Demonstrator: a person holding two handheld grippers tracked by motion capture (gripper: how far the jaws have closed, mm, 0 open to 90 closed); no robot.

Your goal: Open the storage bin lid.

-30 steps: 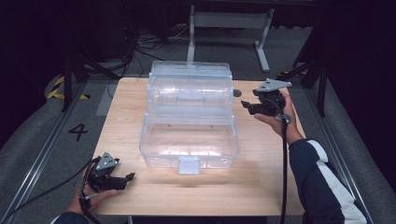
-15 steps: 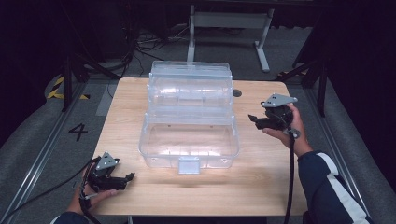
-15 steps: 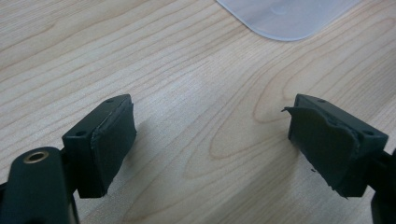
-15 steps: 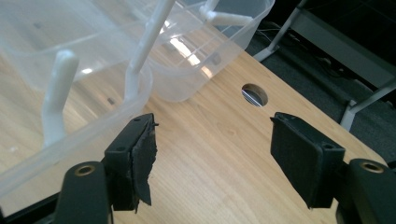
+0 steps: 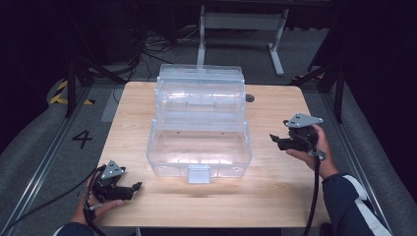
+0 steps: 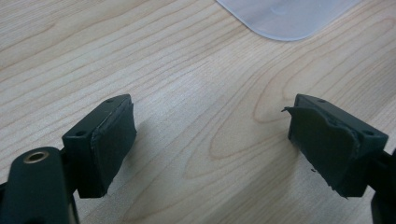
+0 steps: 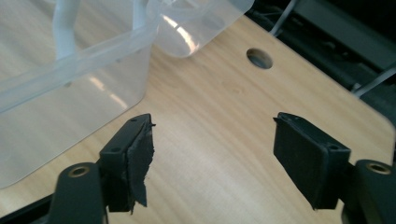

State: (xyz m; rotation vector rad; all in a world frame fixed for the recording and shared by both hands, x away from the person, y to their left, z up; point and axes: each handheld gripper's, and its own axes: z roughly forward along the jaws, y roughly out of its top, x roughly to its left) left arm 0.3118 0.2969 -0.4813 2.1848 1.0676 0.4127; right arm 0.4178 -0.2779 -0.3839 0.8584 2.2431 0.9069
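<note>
The fingers (image 6: 105, 144) of the left gripper (image 5: 132, 187) stand spread wide with bare wood grain between them, and those of the right gripper (image 5: 276, 139) are spread just as wide, holding nothing. In the high view the left hand (image 5: 93, 204) rests low at about 7 o'clock on the worktop (image 5: 275, 196), its gripper aimed toward 3 o'clock along the near edge. The right hand (image 5: 314, 147) is at about 3 o'clock, forearm in a dark sleeve with a white stripe (image 5: 354, 206) rising from the lower right, its gripper (grey plate on top) aimed toward 9 o'clock at the clear plastic storage box (image 5: 199, 145). The box sits at the worktop's centre, lid (image 5: 200, 86) thrown back toward 12 o'clock, a latch tab (image 5: 198, 173) on its near wall. A round hole (image 5: 250, 98) pierces the light wooden worktop just beside the lid. Around it lie grey floor, a painted "4" (image 5: 81, 138), cables and a metal stand (image 5: 241, 24) in a dark room.
</note>
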